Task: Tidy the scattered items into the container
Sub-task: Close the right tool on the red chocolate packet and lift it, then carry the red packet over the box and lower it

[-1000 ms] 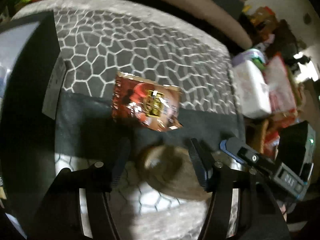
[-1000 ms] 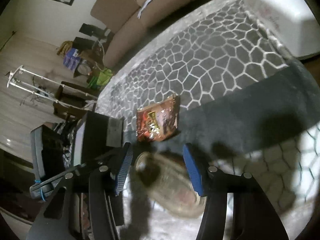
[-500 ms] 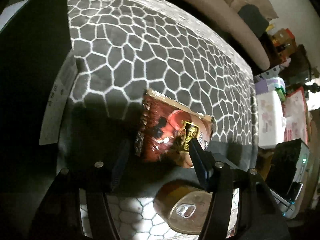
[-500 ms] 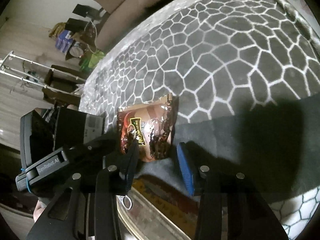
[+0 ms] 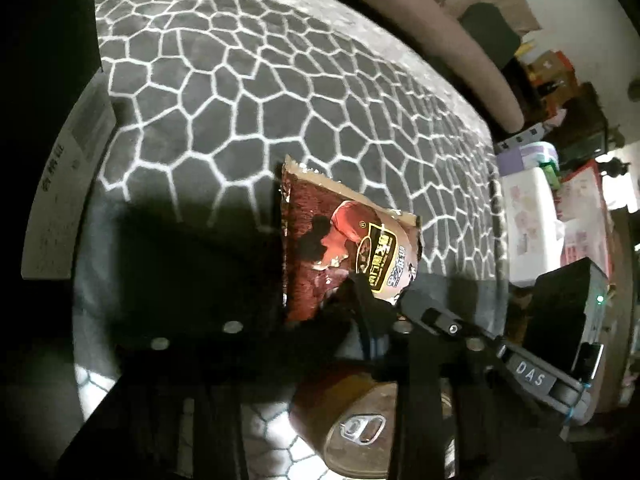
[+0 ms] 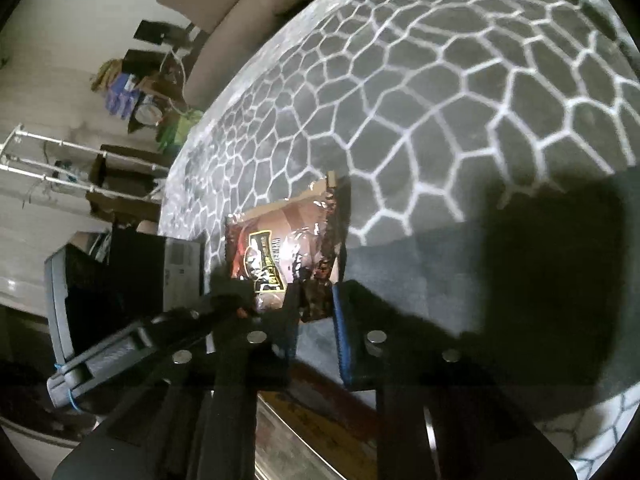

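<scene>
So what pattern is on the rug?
Dark grey rug with a white irregular honeycomb-like line pattern; clearest in the right wrist view.

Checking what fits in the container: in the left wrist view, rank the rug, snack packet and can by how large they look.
1. Rug, by far.
2 and 3. Snack packet and can look alike; the can is nearer the camera and partly hidden, so unranked.

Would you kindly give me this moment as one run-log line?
left gripper: jaws closing, snack packet edge between them | right gripper: jaws closing on snack packet corner | can: on rug, not gripped
</scene>
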### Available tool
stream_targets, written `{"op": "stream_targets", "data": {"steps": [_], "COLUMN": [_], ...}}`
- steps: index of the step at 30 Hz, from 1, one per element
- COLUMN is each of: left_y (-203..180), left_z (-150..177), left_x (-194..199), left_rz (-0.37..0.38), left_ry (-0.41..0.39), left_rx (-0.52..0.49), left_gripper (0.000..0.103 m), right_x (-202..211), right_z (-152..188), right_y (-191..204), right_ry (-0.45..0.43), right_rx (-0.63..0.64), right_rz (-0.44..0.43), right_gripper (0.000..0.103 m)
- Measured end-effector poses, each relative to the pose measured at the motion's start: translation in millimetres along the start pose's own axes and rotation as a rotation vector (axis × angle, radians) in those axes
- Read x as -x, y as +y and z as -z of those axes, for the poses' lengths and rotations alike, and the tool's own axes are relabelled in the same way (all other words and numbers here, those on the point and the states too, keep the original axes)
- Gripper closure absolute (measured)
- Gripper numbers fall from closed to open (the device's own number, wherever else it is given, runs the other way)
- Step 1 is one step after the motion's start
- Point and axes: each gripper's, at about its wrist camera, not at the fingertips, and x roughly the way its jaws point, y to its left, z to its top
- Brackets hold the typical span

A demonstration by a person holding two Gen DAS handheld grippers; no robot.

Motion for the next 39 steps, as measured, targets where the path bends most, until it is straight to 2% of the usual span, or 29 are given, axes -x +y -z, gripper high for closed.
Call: {"op": "stream_targets", "data": {"steps": [5, 10, 16, 21, 27, 30, 34, 39], "left_y": [-13, -32, -36, -16, 29, 65, 114, 170], "left_z": [8, 10, 23, 38, 59, 66, 72, 79], "left_x": [5, 36, 103, 181, 276, 313, 340, 347], "left_rz": [0.083, 0.132, 0.151, 0.188, 0.153, 0.152, 0.142, 0.116], "left_ry": [0.009, -0.014, -0.06, -0.1, -0.168, -0.201, -0.222, -0.212], "left_rx": [0.01, -0.008, -0.02, -0.023, -0.046, -0.01, 0.035, 0.071], "left_gripper": [0.077, 0.078, 0.078, 0.078, 0.078, 0.078, 0.078, 0.079], "right_x": [27, 61, 97, 111, 92, 74, 36, -25], "right_z": [1, 11, 36, 68, 111, 130, 154, 178], "right_y": [-3, 22, 85, 157, 242, 280, 318, 345], "right_ry": [-0.036, -0.067, -0.102, -0.112, -0.081, -0.059, -0.011, 0.057], "right_rx": [-0.002, 0.055, 0.158, 0.254, 0.347, 0.38, 0.413, 0.426], "right_rz": [-0.005, -0.008, -0.015, -0.039, -0.093, -0.115, -0.119, -0.106], "right_gripper": [0.09, 0.089, 0.09, 0.09, 0.09, 0.09, 0.09, 0.09]}}
